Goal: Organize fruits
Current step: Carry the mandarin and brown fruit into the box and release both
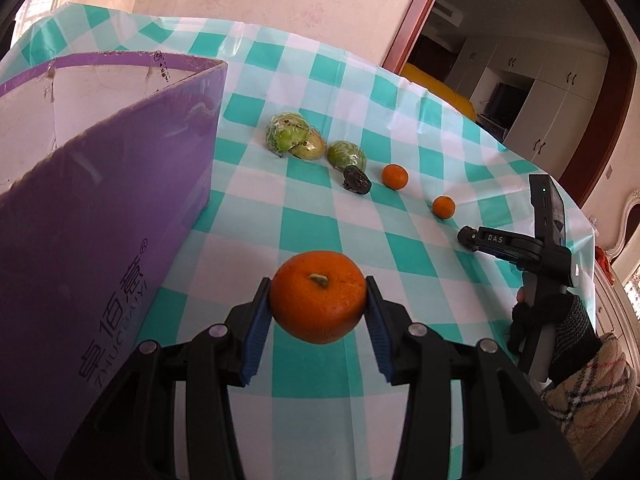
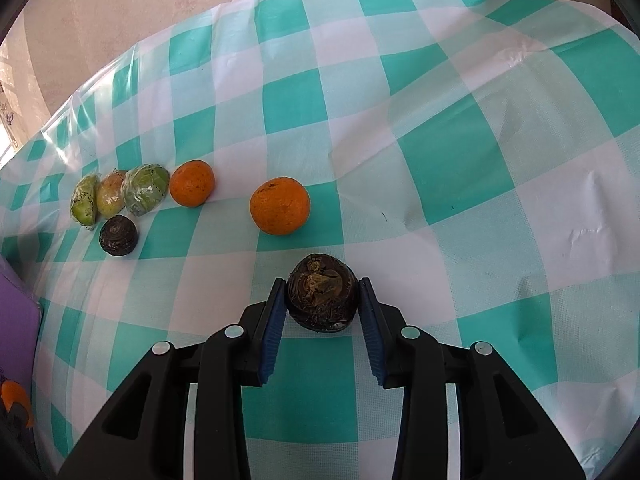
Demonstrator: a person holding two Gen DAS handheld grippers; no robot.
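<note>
Left gripper [image 1: 319, 306]: fingers clamped on a large orange [image 1: 318, 297], held above the counter [image 1: 400, 248] just right of the purple box [image 1: 100, 208]; stem end faces the camera, squat axis along the line of sight.

Right gripper [image 2: 322, 300]: fingers narrow, pressed on a dark round fruit [image 2: 322, 294], withered crown turned up toward the camera; whether it rests on the checked cloth or hangs just clear is hard to tell.

Counter, far left, right wrist view: three green wrapped fruits [image 2: 120, 196] in a touching row, a second dark fruit [image 2: 118, 236] just near of them, then two oranges [image 2: 192, 183] [image 2: 280, 206] apart to the right.

Left wrist view only: the open box's white interior, the right hand [image 1: 560, 332] in a dark glove and plaid sleeve at far right, a doorway with cabinets [image 1: 532, 92] beyond.

Right wrist view only: what the right fingers hold. A sliver of purple box and orange shows at its left edge.
</note>
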